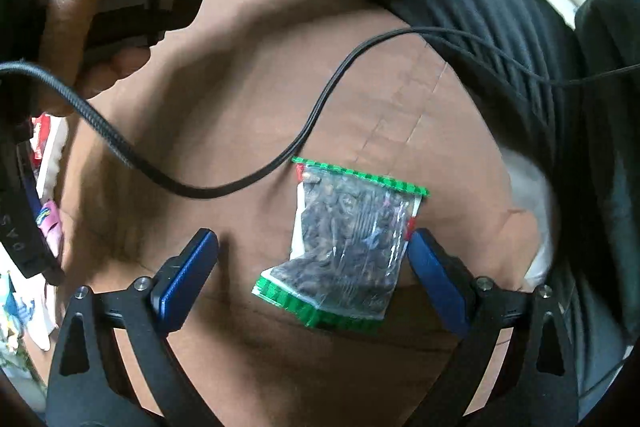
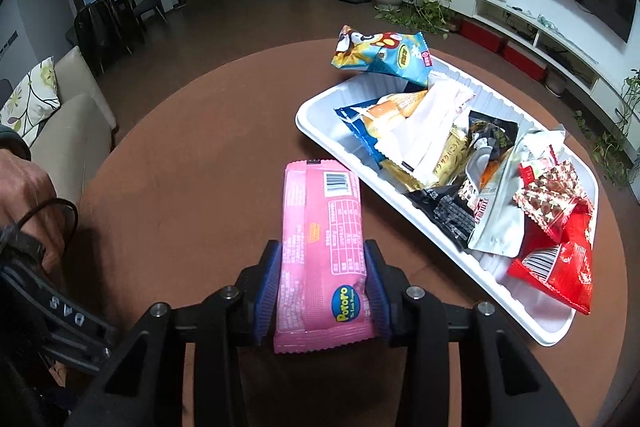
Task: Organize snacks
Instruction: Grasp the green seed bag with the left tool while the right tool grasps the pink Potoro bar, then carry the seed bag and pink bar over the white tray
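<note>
Collection is the step in hand, I judge: my right gripper [image 2: 324, 283] is clamped on a pink Pororo snack pack [image 2: 320, 247], its blue pads pressing both long edges, held above the round brown table [image 2: 180, 147] just left of the white tray [image 2: 320, 119], which is already heaped with wrappers. My left gripper [image 1: 312, 267] stands wide open over a clear seed packet with green edges [image 1: 344, 247] lying flat on the table; the right-hand pad sits at the packet's edge, while the left-hand one is well apart from it. A black cable [image 1: 280, 171] lies just above the packet. Next, I would carry the pink pack rightward over the tray rim and release, then centre the left jaws on the seed packet before closing, keeping clear of the cable.
</note>
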Demonstrator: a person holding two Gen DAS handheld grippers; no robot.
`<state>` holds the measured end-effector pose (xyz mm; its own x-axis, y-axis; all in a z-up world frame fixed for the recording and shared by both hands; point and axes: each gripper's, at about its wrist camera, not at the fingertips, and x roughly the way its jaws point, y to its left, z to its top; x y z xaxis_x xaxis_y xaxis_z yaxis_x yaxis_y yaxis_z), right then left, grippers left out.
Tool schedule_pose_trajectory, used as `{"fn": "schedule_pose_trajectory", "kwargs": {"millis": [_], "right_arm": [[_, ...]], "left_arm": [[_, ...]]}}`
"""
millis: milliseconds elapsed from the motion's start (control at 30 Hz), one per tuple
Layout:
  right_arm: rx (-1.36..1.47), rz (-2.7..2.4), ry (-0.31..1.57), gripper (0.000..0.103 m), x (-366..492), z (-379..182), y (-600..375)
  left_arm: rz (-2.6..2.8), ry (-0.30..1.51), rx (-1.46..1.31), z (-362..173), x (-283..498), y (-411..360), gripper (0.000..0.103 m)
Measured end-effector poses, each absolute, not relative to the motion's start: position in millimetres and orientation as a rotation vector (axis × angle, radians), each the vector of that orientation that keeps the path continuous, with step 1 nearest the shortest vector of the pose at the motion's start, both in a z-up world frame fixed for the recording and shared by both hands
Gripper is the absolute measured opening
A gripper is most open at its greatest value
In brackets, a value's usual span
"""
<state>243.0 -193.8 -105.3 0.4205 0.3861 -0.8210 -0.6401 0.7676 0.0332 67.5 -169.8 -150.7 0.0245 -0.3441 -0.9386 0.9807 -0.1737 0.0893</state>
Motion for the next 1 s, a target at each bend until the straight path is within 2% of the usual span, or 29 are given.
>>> {"fn": "schedule_pose_trajectory", "kwargs": {"millis": [33, 100, 200, 433, 533, 600, 633, 1000], "right_arm": [[-0.308, 0.655, 0.935, 0.044, 243, -105, -193], [-0.31, 0.654, 0.935, 0.044, 246, -105, -193], [-0.309, 0.648, 0.934, 0.044, 242, -106, -191], [-0.294, 0.626, 0.931, 0.043, 246, -105, -195], [-0.287, 0.628, 0.925, 0.043, 245, -103, -197], [-0.283, 0.637, 0.917, 0.043, 243, -100, -199], [-0.282, 0.642, 0.911, 0.043, 242, -99, -199], [-0.247, 0.681, 0.865, 0.042, 216, -84, -208]], "left_arm": [[-1.452, 0.824, 1.103, -151, 68, -171, 0.094], [-1.491, 0.846, 1.107, -149, 65, -172, 0.075], [-1.511, 0.851, 1.144, -147, 55, -172, 0.055], [-1.453, 0.953, 1.163, -146, 54, -185, 0.054], [-1.407, 0.97, 1.121, -146, 49, -190, 0.044], [-1.37, 0.99, 1.058, -144, 55, -185, 0.033], [-1.358, 0.996, 1.038, -143, 58, -183, 0.031], [-1.212, 1.001, 0.877, -135, 66, -156, 0.028]]}}
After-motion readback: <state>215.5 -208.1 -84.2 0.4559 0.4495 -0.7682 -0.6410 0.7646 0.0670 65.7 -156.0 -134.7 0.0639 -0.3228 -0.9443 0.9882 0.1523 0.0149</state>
